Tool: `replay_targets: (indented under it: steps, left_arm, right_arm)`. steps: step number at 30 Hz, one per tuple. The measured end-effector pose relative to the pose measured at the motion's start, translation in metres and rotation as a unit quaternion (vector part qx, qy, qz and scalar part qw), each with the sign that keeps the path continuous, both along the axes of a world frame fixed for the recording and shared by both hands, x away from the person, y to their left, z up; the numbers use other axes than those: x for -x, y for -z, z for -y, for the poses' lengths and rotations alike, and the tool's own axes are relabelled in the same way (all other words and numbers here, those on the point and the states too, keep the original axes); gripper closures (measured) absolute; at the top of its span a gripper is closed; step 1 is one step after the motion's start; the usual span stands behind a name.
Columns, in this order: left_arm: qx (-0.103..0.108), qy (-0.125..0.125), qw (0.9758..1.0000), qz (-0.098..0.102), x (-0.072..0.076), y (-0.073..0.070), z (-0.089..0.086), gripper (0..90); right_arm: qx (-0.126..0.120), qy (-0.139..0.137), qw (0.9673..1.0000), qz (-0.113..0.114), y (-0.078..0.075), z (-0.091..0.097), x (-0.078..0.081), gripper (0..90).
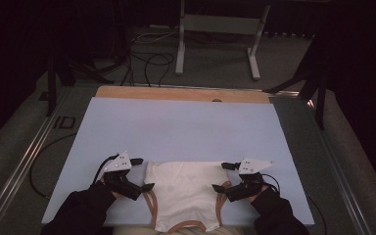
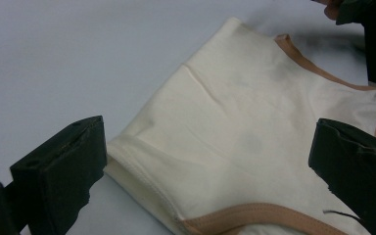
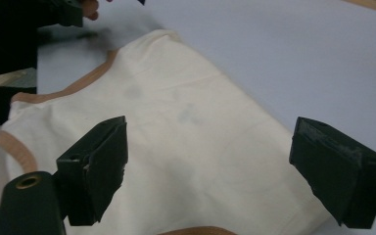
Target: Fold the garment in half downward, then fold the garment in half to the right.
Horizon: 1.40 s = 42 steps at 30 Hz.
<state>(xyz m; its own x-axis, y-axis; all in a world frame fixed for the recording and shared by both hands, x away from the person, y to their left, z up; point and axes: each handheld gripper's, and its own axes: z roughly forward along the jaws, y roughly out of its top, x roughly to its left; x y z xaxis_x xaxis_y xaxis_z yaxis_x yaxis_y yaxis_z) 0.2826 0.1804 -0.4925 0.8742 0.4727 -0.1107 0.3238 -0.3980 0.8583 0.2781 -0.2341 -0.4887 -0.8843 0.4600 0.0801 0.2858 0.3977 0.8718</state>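
Hands low at garment (image 1: 183,193) sides, left hand-held gripper (image 1: 143,174) and right hand-held gripper (image 1: 223,176) gaping.

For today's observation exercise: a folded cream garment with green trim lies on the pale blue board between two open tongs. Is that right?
Not quite: the trim is tan-brown, not green, as the left gripper view shows. The folded cream garment does lie on the pale blue board between the open left tongs and right tongs.

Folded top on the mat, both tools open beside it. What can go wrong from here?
1. The cream top hangs over the near edge of the blue mat; a tug toward the person may slide it off.
2. The left tool and right tool stand open at the folded sides; an uneven pinch could catch one layer and undo the fold.
3. The tan trim lies near the jaws and might snag.
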Motion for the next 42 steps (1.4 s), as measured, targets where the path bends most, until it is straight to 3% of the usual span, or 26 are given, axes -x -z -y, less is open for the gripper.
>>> replay_targets:
  steps: [8, 9, 11, 17, 24, 29, 30, 32, 34, 36, 39, 40, 42]
  left_arm:
    - [-0.009, -0.017, 0.9997, 0.018, 0.001, -0.002, -0.002, 1.8]
    - [-0.008, -0.016, 0.9998, 0.013, 0.0, -0.002, -0.003, 1.8]
    - [-0.009, -0.016, 0.9998, 0.006, 0.0, -0.002, -0.003, 1.9]
    - [-0.011, -0.017, 0.9993, -0.032, -0.004, -0.003, -0.005, 2.0]
    - [-0.011, -0.028, 0.9989, -0.036, -0.014, -0.011, -0.007, 6.5]
    - [-0.02, -0.043, 0.9977, -0.049, -0.027, -0.012, -0.005, 12.0]
    - [-0.019, -0.048, 0.9971, -0.055, -0.03, -0.012, -0.005, 17.1]
    - [-0.019, -0.049, 0.9968, -0.06, -0.034, -0.01, -0.004, 17.4]
    - [-0.019, -0.05, 0.9964, -0.066, -0.039, -0.008, -0.001, 28.4]
    - [-0.037, -0.059, 0.995, -0.071, -0.047, -0.004, 0.006, 36.8]
    - [-0.041, -0.062, 0.9943, -0.076, -0.049, -0.002, 0.008, 42.7]
    - [-0.047, -0.069, 0.993, -0.083, -0.053, 0.001, 0.011, 46.0]
    - [-0.059, -0.083, 0.9897, -0.101, -0.059, 0.007, 0.011, 47.7]
  right_arm:
    - [0.003, 0.025, 0.9997, 0.005, 0.002, 0.006, -0.007, 16.5]
    - [0.006, 0.042, 0.9991, 0.005, 0.001, 0.008, -0.008, 15.6]
    - [0.004, 0.048, 0.9989, 0.003, 0.001, 0.01, -0.008, 15.0]
    - [0.005, 0.042, 0.9991, -0.002, -0.001, 0.013, -0.011, 12.6]
    - [0.008, 0.03, 0.9995, -0.009, -0.004, 0.011, -0.021, 10.2]
    - [0.017, 0.04, 0.9989, -0.018, -0.006, 0.007, -0.033, 11.0]
    - [0.018, 0.042, 0.9988, -0.02, -0.006, 0.007, -0.037, 14.9]
    - [0.018, 0.042, 0.9987, -0.025, -0.006, 0.007, -0.04, 16.1]
    - [0.019, 0.043, 0.9986, -0.024, -0.006, 0.008, -0.044, 19.6]
    - [0.016, 0.041, 0.9981, -0.044, -0.003, 0.007, -0.055, 30.8]
    - [0.02, 0.042, 0.9979, -0.046, -0.001, 0.006, -0.057, 31.9]
    - [0.032, 0.045, 0.997, -0.054, 0.004, 0.006, -0.063, 39.8]
    - [0.038, 0.047, 0.9962, -0.062, 0.009, 0.006, -0.067, 42.0]
